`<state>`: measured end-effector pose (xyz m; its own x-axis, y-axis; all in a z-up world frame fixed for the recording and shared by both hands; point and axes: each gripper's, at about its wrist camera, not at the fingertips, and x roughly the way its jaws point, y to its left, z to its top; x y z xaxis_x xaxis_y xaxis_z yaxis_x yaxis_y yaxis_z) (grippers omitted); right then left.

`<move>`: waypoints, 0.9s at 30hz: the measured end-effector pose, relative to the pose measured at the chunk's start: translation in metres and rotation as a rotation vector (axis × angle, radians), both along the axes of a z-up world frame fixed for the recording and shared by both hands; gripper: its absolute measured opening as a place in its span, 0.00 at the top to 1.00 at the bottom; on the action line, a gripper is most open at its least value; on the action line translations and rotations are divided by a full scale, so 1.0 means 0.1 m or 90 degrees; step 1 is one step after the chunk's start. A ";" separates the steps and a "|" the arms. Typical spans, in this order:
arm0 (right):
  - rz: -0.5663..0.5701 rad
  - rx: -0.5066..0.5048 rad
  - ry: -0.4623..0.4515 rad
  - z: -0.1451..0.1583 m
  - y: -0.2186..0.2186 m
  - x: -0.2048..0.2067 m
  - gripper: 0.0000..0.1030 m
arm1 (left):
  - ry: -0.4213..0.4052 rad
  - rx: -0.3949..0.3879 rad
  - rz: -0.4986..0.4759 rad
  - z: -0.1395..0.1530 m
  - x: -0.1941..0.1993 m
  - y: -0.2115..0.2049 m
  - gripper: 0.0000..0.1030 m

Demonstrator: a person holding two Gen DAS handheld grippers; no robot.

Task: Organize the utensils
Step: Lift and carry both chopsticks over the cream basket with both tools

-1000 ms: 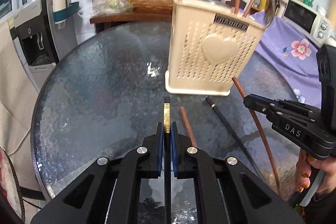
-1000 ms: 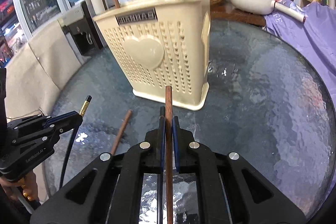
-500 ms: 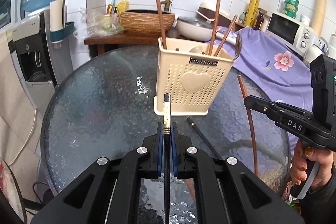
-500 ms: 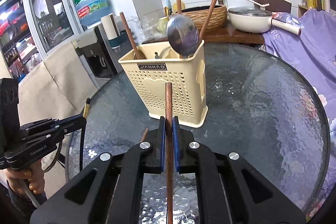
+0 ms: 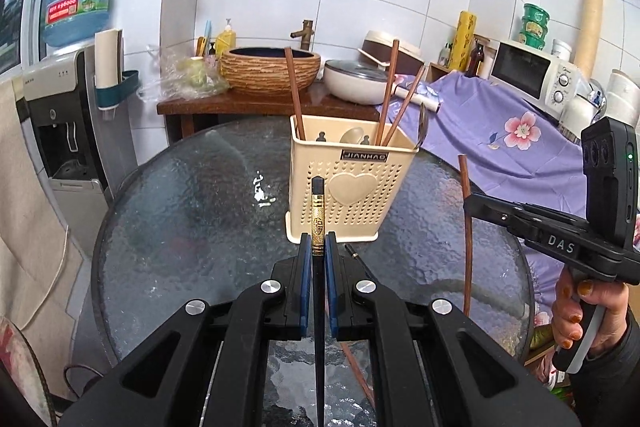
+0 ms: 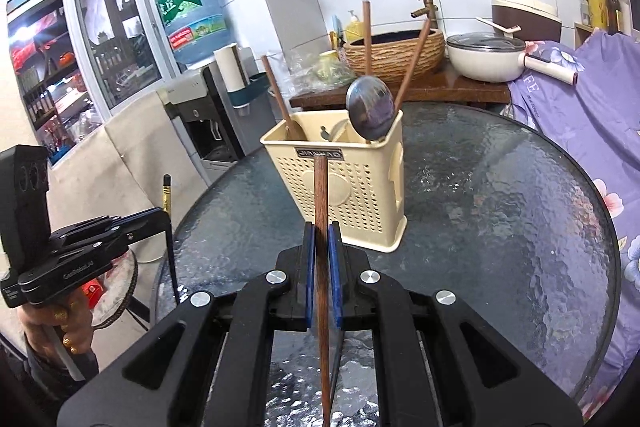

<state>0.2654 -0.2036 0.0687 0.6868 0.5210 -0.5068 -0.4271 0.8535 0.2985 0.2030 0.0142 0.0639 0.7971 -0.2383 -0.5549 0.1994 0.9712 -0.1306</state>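
A cream perforated utensil holder (image 5: 352,183) (image 6: 352,187) stands on the round glass table (image 5: 192,227) with several brown chopsticks and a metal spoon (image 6: 368,107) in it. My left gripper (image 5: 318,247) is shut on a black chopstick with a gold end (image 5: 318,219), held up in front of the holder. My right gripper (image 6: 321,231) is shut on a brown wooden chopstick (image 6: 320,195), also raised before the holder. Each gripper shows in the other's view, the right gripper (image 5: 472,201) with its brown stick, the left gripper (image 6: 164,217) with the black one. Another black chopstick (image 5: 360,259) and a brown one (image 5: 356,367) lie on the glass.
A wooden sideboard (image 5: 240,103) behind the table carries a woven basin (image 5: 270,69) and a white pot (image 5: 356,83). A water dispenser (image 5: 68,99) stands left, purple floral cloth (image 5: 500,131) and a microwave (image 5: 532,71) right. A person's hand (image 5: 576,311) holds the right gripper's handle.
Both grippers rose and pulled back from the holder with their chopsticks lifted off the glass. The holder now looks smaller and farther, and more of the wall and shelf shows.
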 end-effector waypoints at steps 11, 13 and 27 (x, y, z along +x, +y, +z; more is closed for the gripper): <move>0.017 -0.001 -0.027 0.21 0.04 -0.12 0.93 | -0.034 0.004 -0.005 0.18 -0.08 0.00 0.94; 0.021 0.003 -0.028 0.25 0.04 -0.13 0.93 | -0.038 0.003 -0.004 0.21 -0.09 0.01 0.94; 0.030 0.012 -0.065 0.64 0.14 -0.11 0.93 | -0.066 -0.007 -0.014 0.48 0.01 -0.01 0.94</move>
<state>0.2542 -0.1891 0.1329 0.7089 0.5626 -0.4254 -0.4954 0.8264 0.2676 0.2043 0.0129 0.1116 0.8447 -0.2617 -0.4669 0.2334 0.9651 -0.1187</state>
